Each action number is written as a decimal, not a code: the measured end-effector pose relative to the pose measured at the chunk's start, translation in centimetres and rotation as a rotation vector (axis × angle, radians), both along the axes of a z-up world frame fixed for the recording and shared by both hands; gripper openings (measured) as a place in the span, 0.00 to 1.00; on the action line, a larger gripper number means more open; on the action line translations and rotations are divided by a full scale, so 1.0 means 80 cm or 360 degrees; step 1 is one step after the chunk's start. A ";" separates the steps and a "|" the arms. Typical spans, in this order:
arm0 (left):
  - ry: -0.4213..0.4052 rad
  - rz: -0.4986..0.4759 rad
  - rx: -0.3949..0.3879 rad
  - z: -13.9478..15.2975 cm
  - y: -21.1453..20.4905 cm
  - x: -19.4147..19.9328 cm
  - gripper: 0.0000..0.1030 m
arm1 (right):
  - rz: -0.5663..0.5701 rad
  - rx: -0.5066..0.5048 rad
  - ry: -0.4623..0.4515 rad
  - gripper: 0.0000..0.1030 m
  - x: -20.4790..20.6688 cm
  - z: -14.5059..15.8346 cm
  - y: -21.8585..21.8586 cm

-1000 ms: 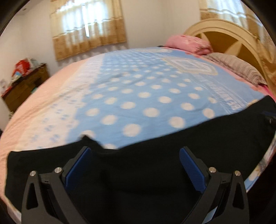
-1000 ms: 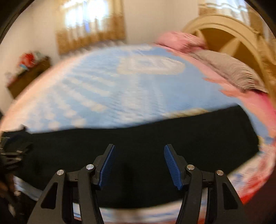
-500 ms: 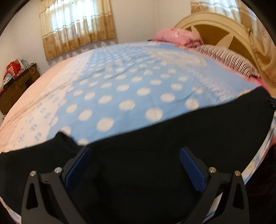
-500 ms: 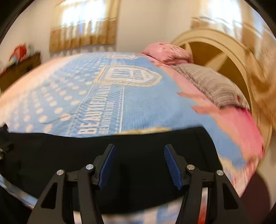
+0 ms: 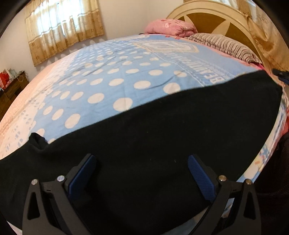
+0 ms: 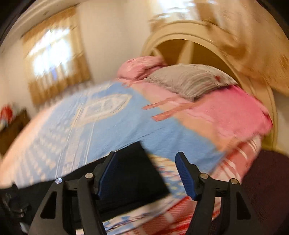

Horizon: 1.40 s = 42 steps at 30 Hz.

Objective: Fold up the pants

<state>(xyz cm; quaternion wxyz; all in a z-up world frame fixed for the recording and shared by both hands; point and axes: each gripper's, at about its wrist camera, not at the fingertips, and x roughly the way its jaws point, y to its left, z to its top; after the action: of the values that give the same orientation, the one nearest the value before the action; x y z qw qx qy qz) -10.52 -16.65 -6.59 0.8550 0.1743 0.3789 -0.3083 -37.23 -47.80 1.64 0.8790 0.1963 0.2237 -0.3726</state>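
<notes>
Black pants lie flat as a long band along the near edge of the bed. My left gripper hovers over their middle, open wide, with nothing between its blue pads. In the blurred right wrist view, the pants' right end lies under my right gripper. Its jaws are opening and nothing is pinched between them. The tip of the right gripper shows at the far right of the left wrist view, beyond the pants' end.
The bed has a blue spread with white dots. A pink pillow, a striped pillow and a cream headboard are at the right. A wooden dresser stands at the left under a curtained window.
The right gripper has swung right to the pants' right end, tilted upward, and its jaws have widened a little. The left gripper has drifted slightly rightward over the pants.
</notes>
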 end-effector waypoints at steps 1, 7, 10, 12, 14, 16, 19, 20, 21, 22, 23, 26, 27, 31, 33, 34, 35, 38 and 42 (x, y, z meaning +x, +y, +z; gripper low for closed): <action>0.0000 0.0012 -0.0019 0.005 0.002 0.001 1.00 | -0.0018 0.0047 -0.0009 0.66 -0.006 -0.005 -0.007; -0.0075 0.0066 -0.0151 0.038 0.021 0.003 1.00 | 0.0022 0.0167 0.0092 0.67 0.014 -0.040 -0.014; -0.0072 0.0081 -0.0152 0.039 0.024 0.008 1.00 | 0.0035 0.0030 0.0279 0.67 0.030 -0.044 0.010; -0.0055 0.0090 -0.0139 0.035 0.025 0.013 1.00 | 0.0047 0.0017 0.0292 0.66 0.034 -0.046 0.014; -0.0040 0.0103 -0.0133 0.032 0.026 0.016 1.00 | 0.0048 -0.0030 0.0359 0.61 0.039 -0.048 0.023; -0.0027 0.0113 -0.0141 0.032 0.030 0.018 1.00 | 0.0035 -0.0057 0.0391 0.58 0.041 -0.049 0.028; -0.0030 0.0130 -0.0163 0.034 0.038 0.020 1.00 | 0.0015 -0.0062 0.0404 0.42 0.041 -0.048 0.029; -0.0031 0.0134 -0.0167 0.035 0.041 0.020 1.00 | 0.0034 -0.0053 0.0403 0.31 0.043 -0.048 0.029; -0.0032 0.0141 -0.0174 0.036 0.044 0.020 1.00 | 0.0044 -0.0044 0.0401 0.27 0.044 -0.047 0.030; -0.0033 0.0148 -0.0180 0.036 0.046 0.021 1.00 | 0.0054 -0.0037 0.0404 0.20 0.046 -0.046 0.031; -0.0033 0.0155 -0.0186 0.037 0.050 0.022 1.00 | 0.0067 -0.0042 0.0415 0.15 0.049 -0.043 0.034; -0.0034 0.0178 -0.0205 0.038 0.060 0.023 1.00 | 0.0079 -0.0104 0.0371 0.13 0.051 -0.026 0.046; -0.0033 0.0189 -0.0211 0.038 0.066 0.024 1.00 | 0.0091 -0.0123 0.0338 0.13 0.051 -0.017 0.051; -0.0039 0.0230 -0.0223 0.039 0.082 0.030 1.00 | 0.0284 -0.0157 0.0203 0.13 0.067 0.022 0.094; -0.0034 0.0267 -0.0246 0.041 0.092 0.036 1.00 | 0.0477 -0.0165 0.0127 0.13 0.086 0.038 0.133; -0.0034 0.0284 -0.0257 0.042 0.097 0.038 1.00 | 0.0593 -0.0167 0.0094 0.13 0.099 0.044 0.157; -0.0035 0.0294 -0.0263 0.043 0.100 0.040 1.00 | 0.0682 -0.0176 0.0076 0.13 0.110 0.046 0.178; -0.0049 0.0336 -0.0277 0.046 0.111 0.044 1.00 | 0.0980 -0.0153 0.0037 0.13 0.149 0.034 0.245; -0.0049 0.0392 -0.0278 0.045 0.126 0.051 1.00 | 0.1264 -0.0073 0.0097 0.13 0.202 -0.018 0.318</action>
<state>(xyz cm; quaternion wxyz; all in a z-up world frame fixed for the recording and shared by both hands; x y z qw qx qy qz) -6.44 -6.57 -3.03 0.9039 0.0562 0.3560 -0.2303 -21.03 -22.34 0.21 0.9518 0.0639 0.2997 -0.0143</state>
